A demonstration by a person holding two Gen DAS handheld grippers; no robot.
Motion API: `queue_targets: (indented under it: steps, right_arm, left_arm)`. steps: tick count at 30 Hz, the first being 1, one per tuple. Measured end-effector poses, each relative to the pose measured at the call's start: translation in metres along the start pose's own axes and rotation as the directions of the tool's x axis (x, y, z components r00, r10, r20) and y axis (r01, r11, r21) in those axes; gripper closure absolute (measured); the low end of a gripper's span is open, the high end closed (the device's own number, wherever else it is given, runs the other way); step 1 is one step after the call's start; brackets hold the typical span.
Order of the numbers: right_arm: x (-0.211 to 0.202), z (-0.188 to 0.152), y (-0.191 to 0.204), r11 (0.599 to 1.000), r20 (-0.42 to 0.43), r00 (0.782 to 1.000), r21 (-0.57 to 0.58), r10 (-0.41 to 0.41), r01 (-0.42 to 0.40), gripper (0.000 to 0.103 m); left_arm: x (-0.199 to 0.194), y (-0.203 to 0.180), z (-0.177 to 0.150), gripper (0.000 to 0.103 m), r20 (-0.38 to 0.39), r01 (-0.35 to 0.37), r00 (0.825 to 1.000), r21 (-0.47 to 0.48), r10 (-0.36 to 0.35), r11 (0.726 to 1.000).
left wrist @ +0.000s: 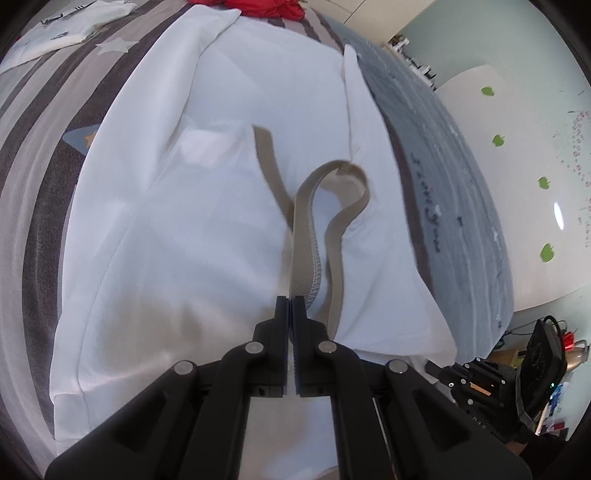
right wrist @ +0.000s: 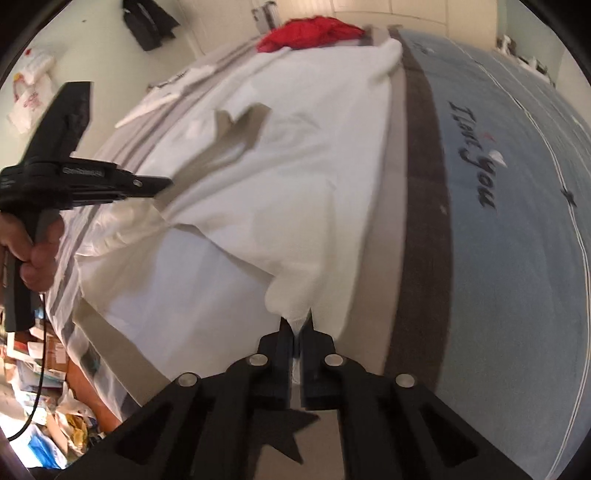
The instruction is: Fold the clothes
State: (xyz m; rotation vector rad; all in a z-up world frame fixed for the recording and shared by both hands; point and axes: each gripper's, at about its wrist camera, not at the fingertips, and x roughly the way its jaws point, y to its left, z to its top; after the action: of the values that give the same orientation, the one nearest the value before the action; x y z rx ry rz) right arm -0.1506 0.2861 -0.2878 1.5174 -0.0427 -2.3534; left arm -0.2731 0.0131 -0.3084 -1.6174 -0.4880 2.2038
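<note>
**White garment pinched at two points, with both grips thin**

White garment point(left wrist: 207, 206) lay spread over most of the bed point(left wrist: 40, 155), running from the near edge toward the far end, where a red garment point(left wrist: 266, 9) sat bunched; a folded white piece point(left wrist: 66, 29) rested near the far left corner. On the right, the blue part of the bedcover point(right wrist: 517, 221) with its dark lettering stayed bare.

Risks, as I judged them, began at the left. The left gripper point(left wrist: 291, 301) had hold only of the beige collar band point(left wrist: 306, 236), a narrow strip. A pull there could stretch or twist the neckline rather than carry the body of the shirt, and the band might slide out of the pads. The loop of collar beside it hung loose and could flop into the fold. Further right, the right gripper point(right wrist: 295, 325) caught just a small peak of white cloth at the near right edge. So slight a bite could slip free mid-lift, dropping that side and leaving a crooked crease. The right-wrist view was blurred, so how deep the cloth sat was hard to tell.

As for the claws: the left one was fully closed, its jaws pressed together on the collar band. The right one was likewise closed tight, a tuft of white fabric pinched between its tips.
</note>
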Motion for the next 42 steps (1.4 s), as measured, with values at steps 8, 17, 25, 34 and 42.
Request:
queue_targets:
  steps: [8,17,25,34,42]
  right_arm:
    - [-0.028,-0.002,-0.043,0.998,0.019,0.998,0.032,-0.052,0.052,0.101]
    - [-0.005,-0.013,-0.041,0.996,-0.04,0.996,-0.045,-0.084,0.082,0.101]
    - [-0.003,-0.024,-0.033,0.994,-0.069,0.994,-0.081,-0.081,0.075,0.101]
    - [-0.025,-0.034,-0.032,0.997,-0.099,0.994,-0.074,-0.045,0.038,0.099]
    - [-0.034,-0.015,-0.021,1.0,-0.039,0.999,-0.012,0.003,-0.004,0.099]
  left_arm:
    - [-0.006,-0.001,-0.006,0.102,-0.024,0.04,0.999,0.025,-0.039,0.999]
    - [-0.015,0.024,-0.035,0.102,-0.077,0.005,0.997,0.043,-0.002,0.999]
    - [-0.023,0.033,-0.038,0.102,-0.066,0.0,0.998,0.049,0.003,0.999]
    - [-0.045,0.061,-0.04,0.102,-0.048,0.032,0.998,-0.024,-0.033,0.999]
    - [-0.099,0.115,-0.059,0.102,0.064,-0.048,0.996,-0.094,0.054,0.994]
